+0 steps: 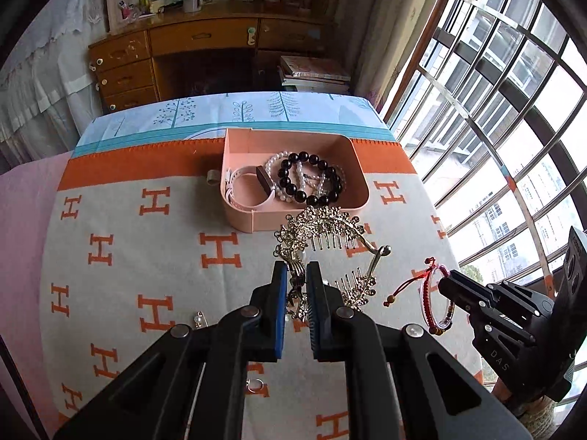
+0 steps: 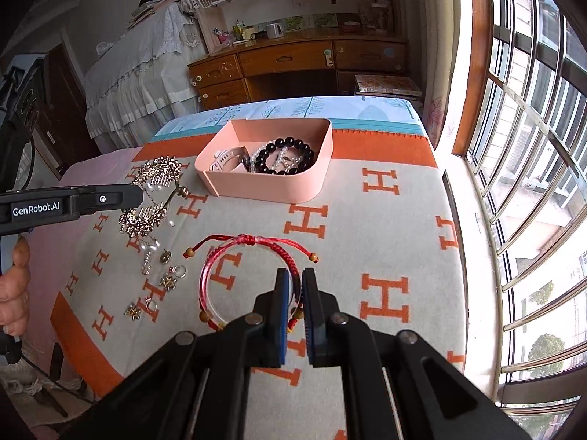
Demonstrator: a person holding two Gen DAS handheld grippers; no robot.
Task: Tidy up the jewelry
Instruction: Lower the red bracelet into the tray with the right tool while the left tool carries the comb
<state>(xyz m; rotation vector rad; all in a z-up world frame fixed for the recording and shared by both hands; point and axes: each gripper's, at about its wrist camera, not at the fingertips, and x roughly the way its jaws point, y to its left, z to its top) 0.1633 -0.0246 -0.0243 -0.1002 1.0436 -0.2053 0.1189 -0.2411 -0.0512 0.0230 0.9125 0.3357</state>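
A gold jewelled hair comb (image 1: pixel 323 223) hangs above the blanket, and my left gripper (image 1: pixel 297 269) is shut on its lower part. My right gripper (image 2: pixel 295 275) is shut on a red braided bracelet (image 2: pixel 249 239) with small wooden beads, also lifted off the blanket. Each view shows the other gripper: the right gripper (image 1: pixel 445 282) with the red bracelet (image 1: pixel 425 300), and the left gripper (image 2: pixel 137 194) with the gold comb (image 2: pixel 146 216). Beyond them stands a pink box (image 1: pixel 293 218) (image 2: pixel 264 190) holding a black bead bracelet (image 1: pixel 312 176), a pearl bracelet and a pink watch (image 1: pixel 249 187).
Small earrings and rings (image 2: pixel 168 278) and a pearl pin (image 2: pixel 146 256) lie on the orange-and-grey blanket (image 2: pixel 367 238) at the left. A person's hand (image 2: pixel 14 286) holds the left gripper's handle. A barred window (image 2: pixel 532 183) runs along the right; a wooden desk (image 2: pixel 293 62) stands beyond.
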